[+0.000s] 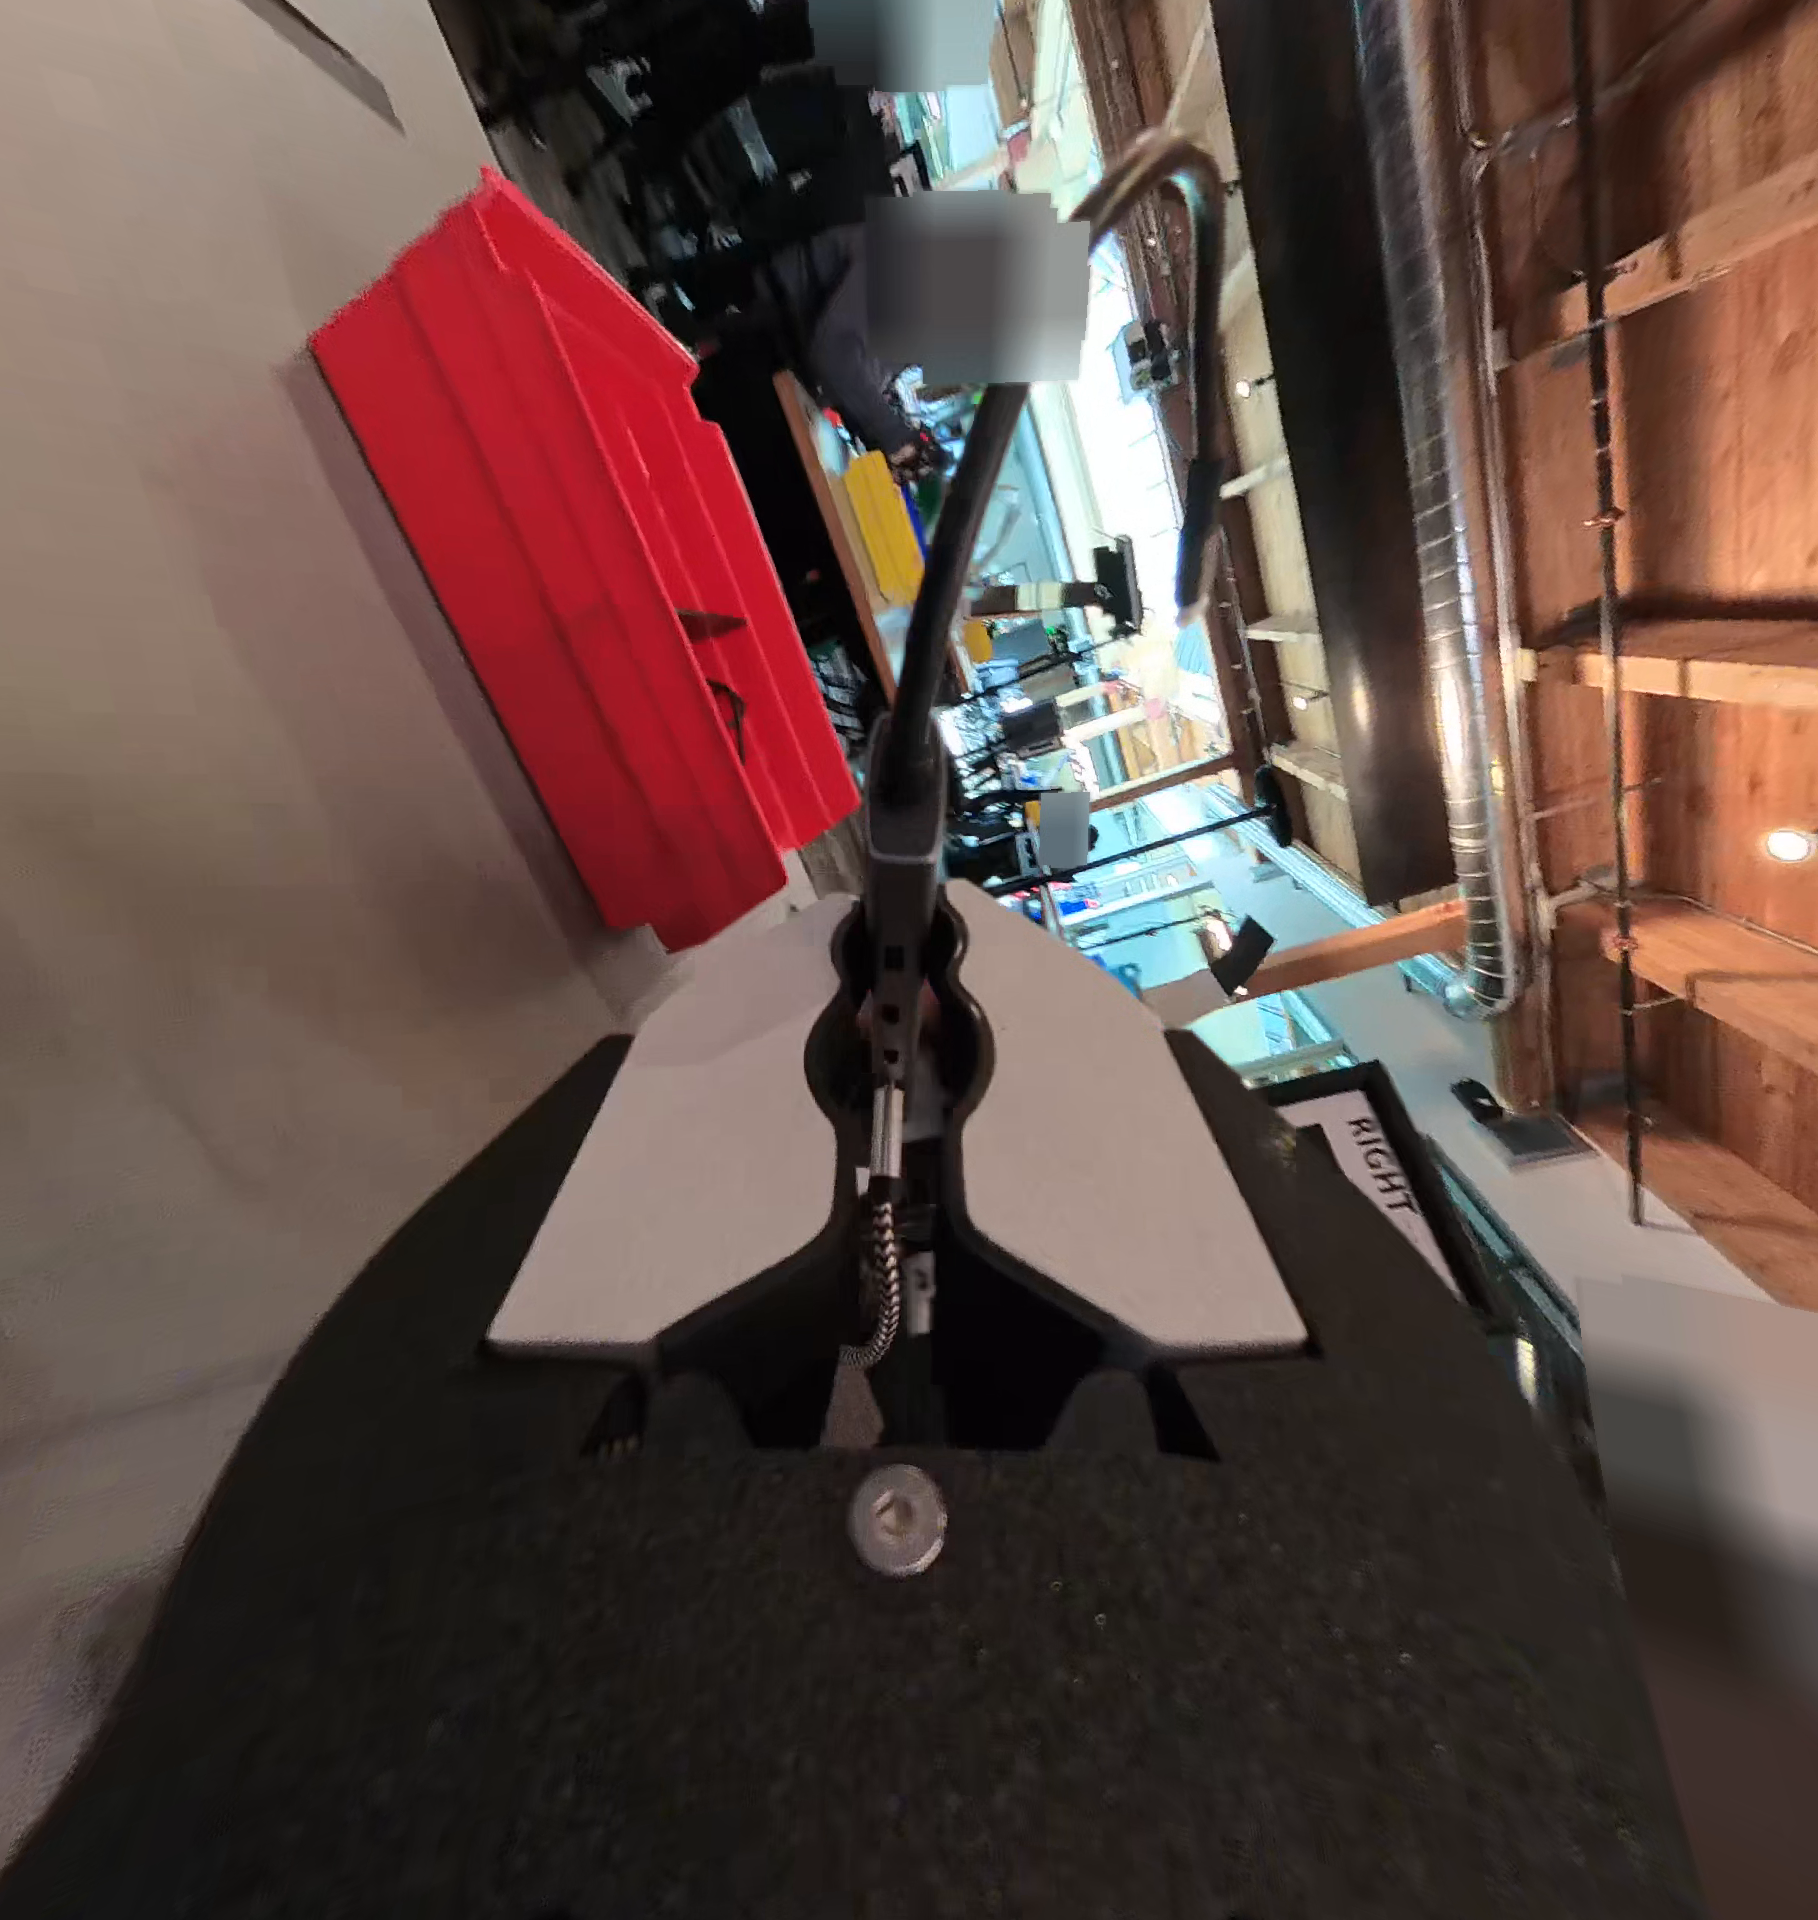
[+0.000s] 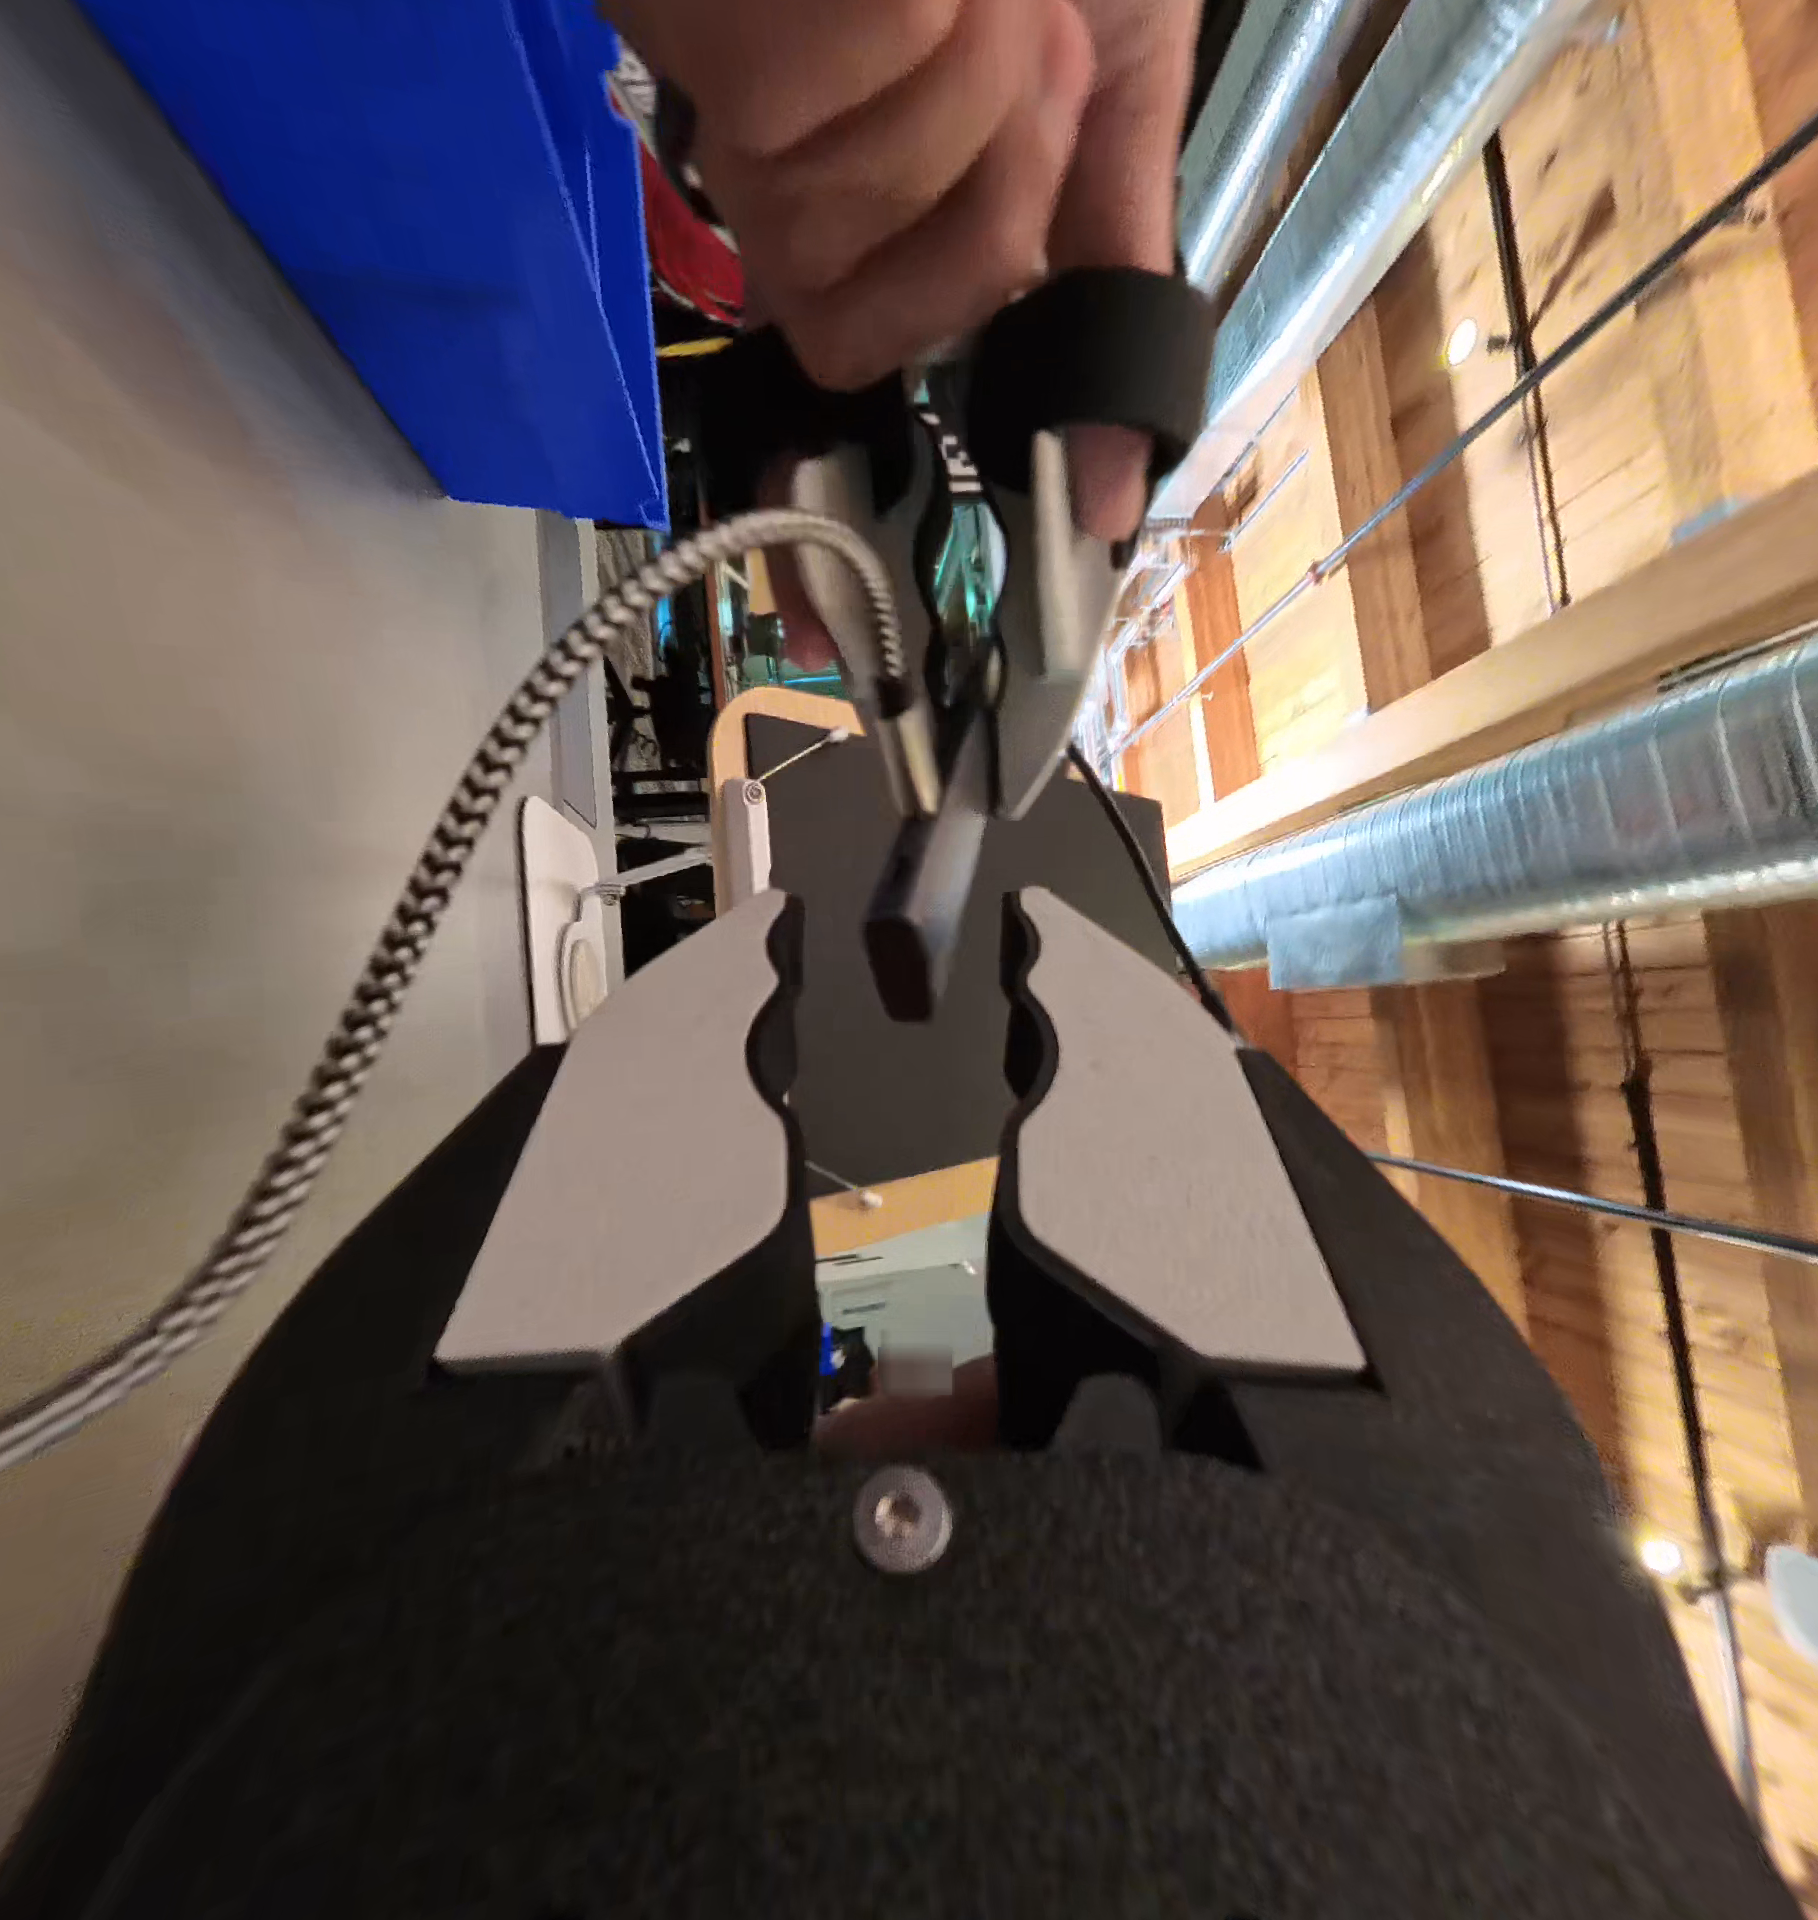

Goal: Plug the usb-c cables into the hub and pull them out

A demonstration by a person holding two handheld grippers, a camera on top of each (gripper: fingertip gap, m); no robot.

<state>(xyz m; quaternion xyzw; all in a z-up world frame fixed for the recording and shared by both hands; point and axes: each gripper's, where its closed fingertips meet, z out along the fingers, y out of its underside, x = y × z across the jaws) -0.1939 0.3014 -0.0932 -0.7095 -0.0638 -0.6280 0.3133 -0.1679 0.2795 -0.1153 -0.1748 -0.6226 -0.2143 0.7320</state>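
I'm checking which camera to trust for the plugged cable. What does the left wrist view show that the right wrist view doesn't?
Only the left wrist view: the red bin, the hub's own black cable, and the left gripper shut on the hub.

Only the right wrist view: the blue bin, the person's hand, and the open right gripper.

Both: the hub and the braided cable plugged into it.

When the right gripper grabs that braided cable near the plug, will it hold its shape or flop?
Probably floppy: the braided cable sags in a long loose arc away from its plug. The short stretch beside the plug bends tightly, so expect little stiffness there. The metal plug looks rigid; the open right gripper would likely hold better on that.
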